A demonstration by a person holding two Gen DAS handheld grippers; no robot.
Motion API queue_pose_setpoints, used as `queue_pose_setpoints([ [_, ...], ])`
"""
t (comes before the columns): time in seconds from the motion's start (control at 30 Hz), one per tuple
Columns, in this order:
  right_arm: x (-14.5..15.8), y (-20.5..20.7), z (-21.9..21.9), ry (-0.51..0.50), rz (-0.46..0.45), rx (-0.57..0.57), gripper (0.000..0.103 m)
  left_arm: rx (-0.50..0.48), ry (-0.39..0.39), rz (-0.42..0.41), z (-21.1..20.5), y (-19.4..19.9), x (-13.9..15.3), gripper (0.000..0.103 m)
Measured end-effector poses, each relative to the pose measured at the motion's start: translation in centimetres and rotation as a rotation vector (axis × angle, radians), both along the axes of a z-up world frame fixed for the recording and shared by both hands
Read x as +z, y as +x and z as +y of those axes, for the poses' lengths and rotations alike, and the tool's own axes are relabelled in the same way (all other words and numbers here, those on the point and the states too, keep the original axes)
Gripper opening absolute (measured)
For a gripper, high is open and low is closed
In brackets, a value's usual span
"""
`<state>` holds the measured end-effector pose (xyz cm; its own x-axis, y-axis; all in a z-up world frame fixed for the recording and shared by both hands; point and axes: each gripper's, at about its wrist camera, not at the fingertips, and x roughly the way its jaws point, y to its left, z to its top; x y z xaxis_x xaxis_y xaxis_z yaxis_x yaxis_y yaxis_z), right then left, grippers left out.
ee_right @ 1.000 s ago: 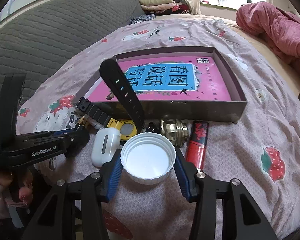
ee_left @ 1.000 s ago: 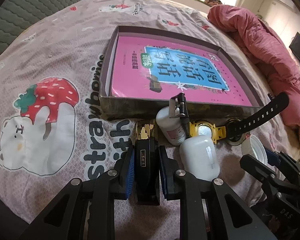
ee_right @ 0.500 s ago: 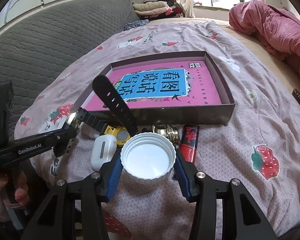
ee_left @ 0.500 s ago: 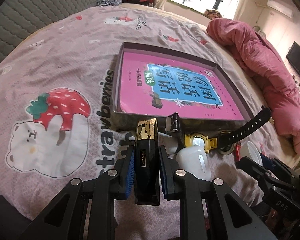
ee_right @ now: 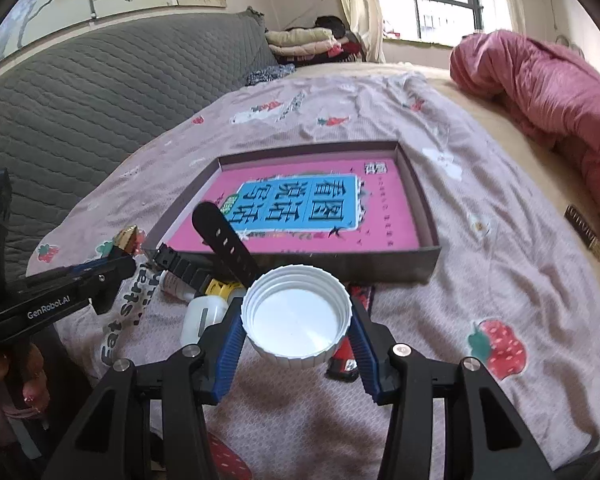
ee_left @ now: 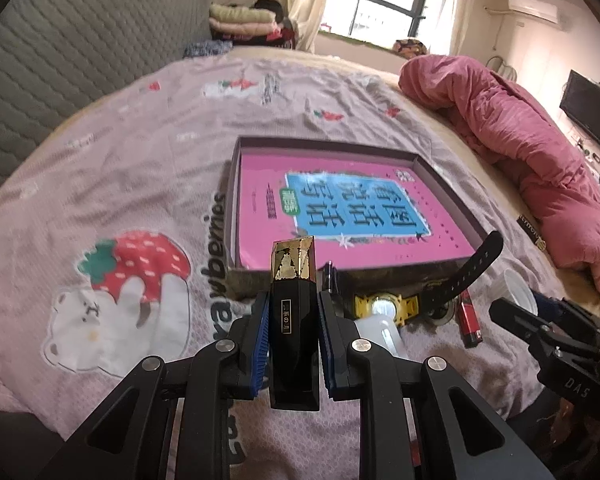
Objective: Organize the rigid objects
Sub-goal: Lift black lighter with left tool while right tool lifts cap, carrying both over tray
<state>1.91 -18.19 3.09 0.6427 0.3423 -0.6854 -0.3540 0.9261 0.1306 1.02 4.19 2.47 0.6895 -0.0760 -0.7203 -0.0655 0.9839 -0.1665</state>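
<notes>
A black tube with a gold cap is clamped upright between the blue pads of the left gripper, held above the strawberry-print bedspread. A white ribbed lid, open side up, is gripped by its rim in the right gripper. Ahead of both, a shallow dark box is seen containing a pink book. Against its near wall lie a yellow watch, a red lighter and a white case.
</notes>
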Motion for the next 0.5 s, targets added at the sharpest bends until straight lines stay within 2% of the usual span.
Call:
queue_pose_setpoints([
  [0.23,0.8,0.3,-0.4,-0.027,-0.050,-0.014,0.050,-0.013,0.017,-0.024,-0.3,0.0,0.4,0.022],
  [0.5,1.4,1.8,-2.0,0.015,-0.066,-0.058,0.050,-0.014,0.007,-0.020,-0.5,0.7,0.2,0.022],
])
